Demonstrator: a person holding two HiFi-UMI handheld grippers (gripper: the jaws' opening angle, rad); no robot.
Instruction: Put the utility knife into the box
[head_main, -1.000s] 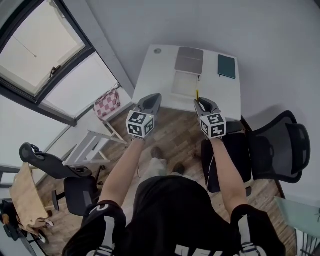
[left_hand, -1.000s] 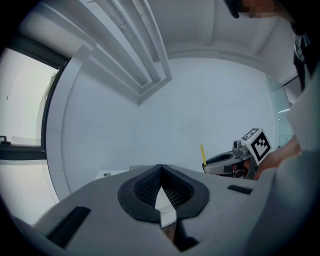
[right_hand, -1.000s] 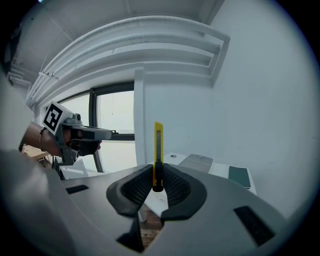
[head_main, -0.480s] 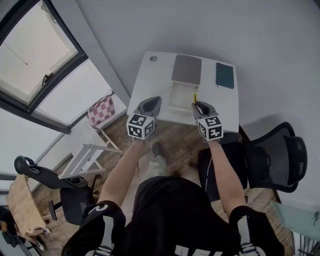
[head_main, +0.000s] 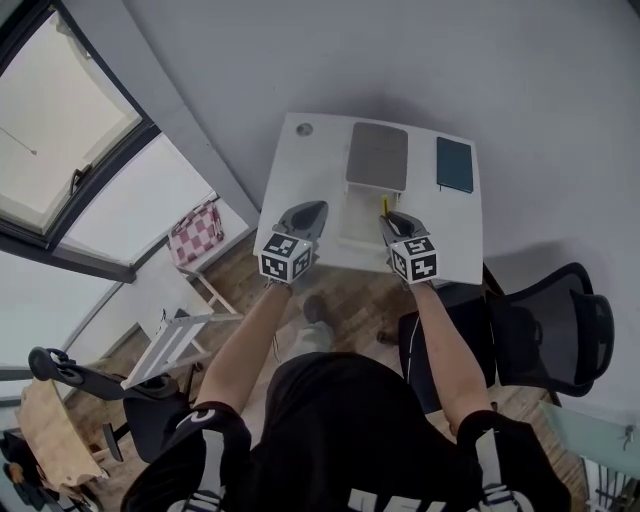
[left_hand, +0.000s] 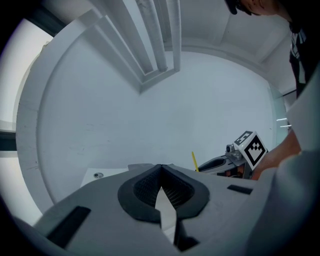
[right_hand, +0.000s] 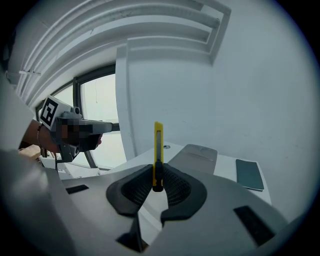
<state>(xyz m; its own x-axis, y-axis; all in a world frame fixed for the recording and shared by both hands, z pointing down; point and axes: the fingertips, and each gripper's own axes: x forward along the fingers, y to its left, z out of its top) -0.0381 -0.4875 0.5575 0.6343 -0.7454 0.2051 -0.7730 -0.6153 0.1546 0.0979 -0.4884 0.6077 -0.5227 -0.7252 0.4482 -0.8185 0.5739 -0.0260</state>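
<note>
Right gripper (right_hand: 158, 181) pinches the yellow utility knife (right_hand: 158, 145) by its lower end, upright.
Light, stiff and smooth-sided, the knife would likely pivot in so narrow a pinch; a mid-body hold seems steadier. It hangs by the right rim of the open white box (head_main: 358, 215) on the desk (head_main: 300, 170), with free room above. The left gripper (left_hand: 161, 172) is closed and empty.

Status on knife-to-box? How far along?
Done: the knife is picked up, pinched upright in the right claw. In hand: that claw is held in the air at the near side of the white table, short of the box. Left to do: carry the knife over the box and let go inside. The left claw is shut and empty.
</note>
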